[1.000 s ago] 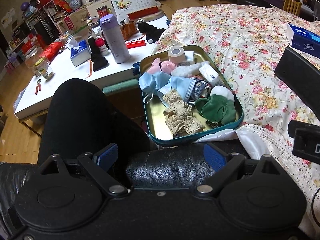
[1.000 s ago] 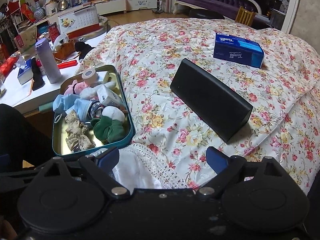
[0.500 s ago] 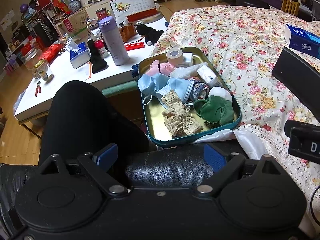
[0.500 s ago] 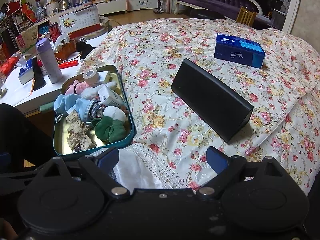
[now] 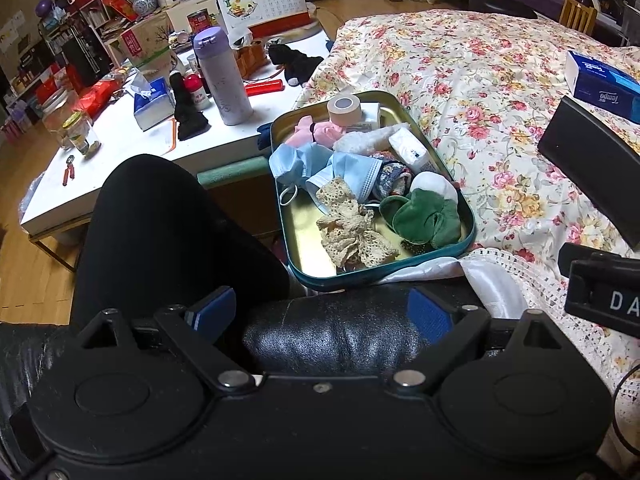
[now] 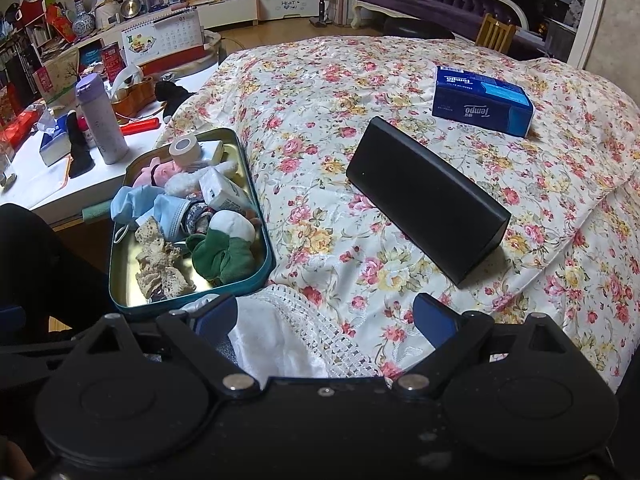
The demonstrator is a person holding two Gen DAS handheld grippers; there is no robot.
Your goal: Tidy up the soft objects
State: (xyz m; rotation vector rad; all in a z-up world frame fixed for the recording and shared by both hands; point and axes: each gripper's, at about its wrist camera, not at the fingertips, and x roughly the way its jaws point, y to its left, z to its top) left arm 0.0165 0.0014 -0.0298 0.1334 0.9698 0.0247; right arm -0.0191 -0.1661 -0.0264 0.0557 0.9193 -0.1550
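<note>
A teal-rimmed metal tin [image 5: 384,272] sits at the edge of the flowered bedspread [image 5: 480,92]. It holds a green plush piece [image 5: 424,216], cream lace [image 5: 352,228], blue face masks [image 5: 320,168], a pink item [image 5: 320,130], a tape roll [image 5: 344,106] and a white packet [image 5: 412,152]. My left gripper [image 5: 320,314] is open over a black leather cushion [image 5: 332,340], short of the tin. The right gripper [image 6: 325,317] is open above a white lace cloth [image 6: 304,336], with the tin [image 6: 192,296] to its front left. Neither holds anything.
A long black case [image 6: 424,200] and a blue tissue box [image 6: 480,100] lie on the bed. A person's black-clad knee [image 5: 160,216] is left of the tin. Beyond it is a cluttered white low table [image 5: 120,152] with a purple bottle [image 5: 222,76].
</note>
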